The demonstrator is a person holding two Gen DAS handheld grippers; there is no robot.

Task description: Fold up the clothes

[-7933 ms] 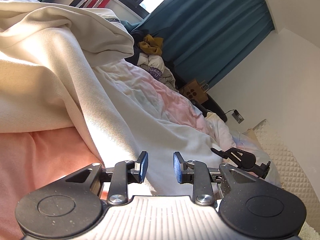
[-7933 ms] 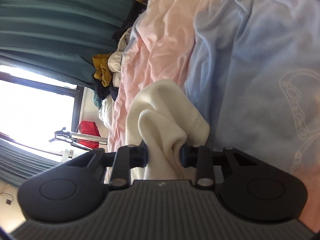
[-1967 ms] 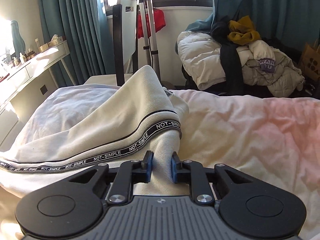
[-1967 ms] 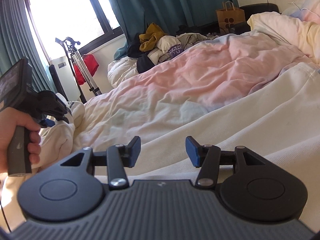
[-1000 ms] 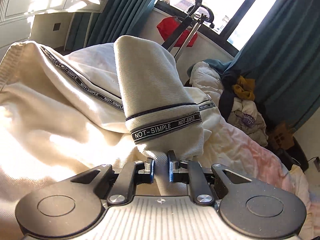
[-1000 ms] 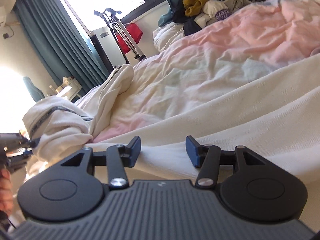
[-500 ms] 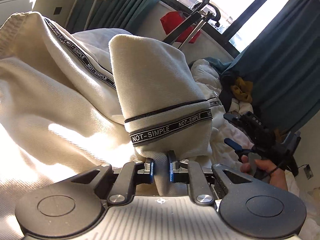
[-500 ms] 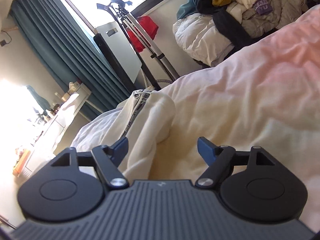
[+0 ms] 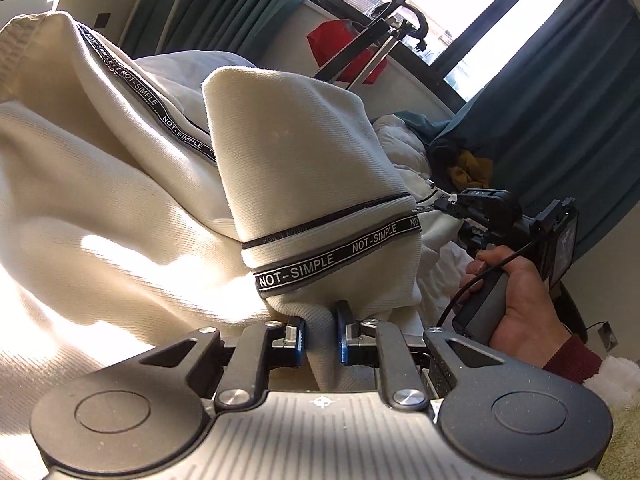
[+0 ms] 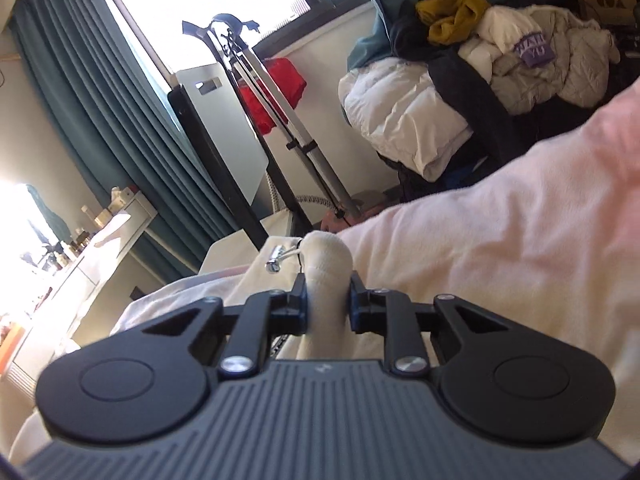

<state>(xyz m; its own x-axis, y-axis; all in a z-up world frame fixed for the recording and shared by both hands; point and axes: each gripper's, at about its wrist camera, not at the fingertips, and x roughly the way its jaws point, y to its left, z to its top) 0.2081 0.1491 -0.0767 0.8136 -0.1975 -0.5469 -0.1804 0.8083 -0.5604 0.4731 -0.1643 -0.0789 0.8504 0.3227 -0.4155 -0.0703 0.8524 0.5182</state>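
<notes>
**Both grippers clamped on the cream hoodie, up off the bed**

So the left gripper (image 9: pixel 321 334) has its two blue-padded fingers squeezed nearly together on a thick bunch of the cream garment (image 9: pixel 288 152), right below a black woven tape (image 9: pixel 336 258) that reads NOT-SIMPLE. The fabric stands up from the pinch like a tent, and the same lettered tape runs off toward the upper left along another fold. The rest of the garment spreads out low and to the left, lit hard by sun.

The right gripper (image 10: pixel 327 300) is closed on a rolled edge of the same cream fabric, pads pressing it from both sides with only the cloth between them. A small silver zipper pull (image 10: pixel 275 261) dangles just left of that roll. From the left wrist view you can see the right hand (image 9: pixel 516 300) wrapped around its gripper handle, over by the right edge of the garment.

The garment sits over the pale pink duvet (image 10: pixel 500 248) on the bed, near the bed's foot edge by the look of it.

Background stuff: teal curtains (image 10: pixel 104 112), a bright window, a black stand with something red (image 10: pixel 280 92) hanging on it, and a pile of clothes (image 10: pixel 480 64) with a mustard piece on top. White dresser (image 10: pixel 100 256) with bottles off to the left.
</notes>
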